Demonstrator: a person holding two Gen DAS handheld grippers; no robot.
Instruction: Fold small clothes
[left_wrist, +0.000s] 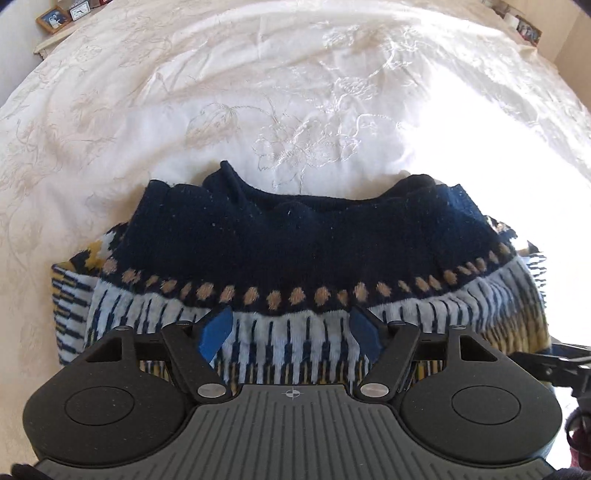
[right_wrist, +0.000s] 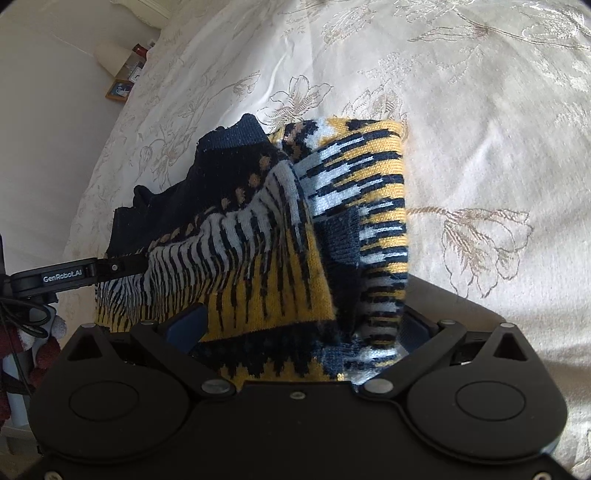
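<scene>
**A:** Where is the sweater, and which way does it run?

**B:** The knitted sweater (left_wrist: 295, 266), navy with tan dots and white, yellow and navy stripes, lies partly folded on a white embroidered bed (left_wrist: 258, 92). In the left wrist view its long axis runs left to right. The navy collar end lies far, and the striped body lies near, reaching under the left claw (left_wrist: 290, 332).

**A:** What is the left claw doing?

**B:** Its blue fingers (left_wrist: 216, 334) stand well apart, one on each side of a band of striped knit. They sit on or just over the cloth. I cannot tell whether they pinch anything.

**A:** And the right claw?

**B:** The right claw (right_wrist: 295, 328) is at the sweater's right end, with its fingers also spread wide. A raised fold of yellow and striped knit rises between them and drapes over the claw's front. Its blue pads (right_wrist: 188, 325) are half hidden, so I cannot tell whether they grip.

**A:** Which claw is nearer the next fold?

**B:** Probably the right one, since the raised flap lies straight ahead of it and would fold leftward, across the long axis, towards the left claw.
</scene>
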